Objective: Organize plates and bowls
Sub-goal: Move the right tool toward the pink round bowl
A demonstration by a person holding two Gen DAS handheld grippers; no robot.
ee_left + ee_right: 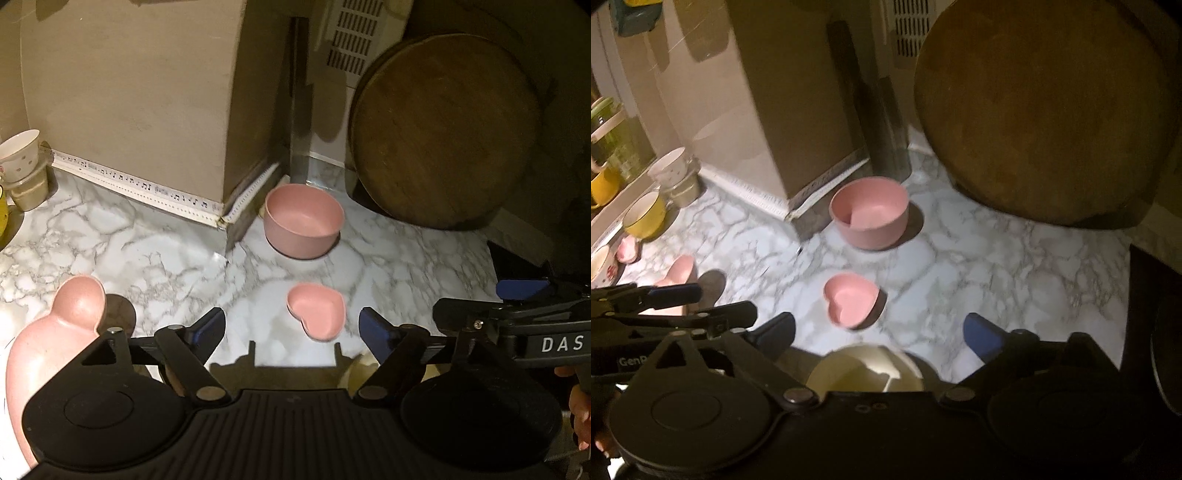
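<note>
On the marble counter (147, 251), a round pink bowl (303, 221) stands near the wall corner. A small pink heart-shaped dish (317, 310) lies in front of it. My left gripper (291, 326) hangs open above the counter just short of the heart dish, with nothing between its fingers. A larger pink dish (55, 332) lies at its left. In the right wrist view my right gripper (882, 330) is open wide and holds nothing. A cream bowl (864, 373) sits under it, with the heart dish (851, 301) and pink bowl (870, 216) beyond.
A big round wooden board (447, 129) leans against the wall at the back right. A beige box-like wall block (140, 92) rises at the back left. Cups stand along the left edge: a yellow one (646, 218) and a white one (670, 170).
</note>
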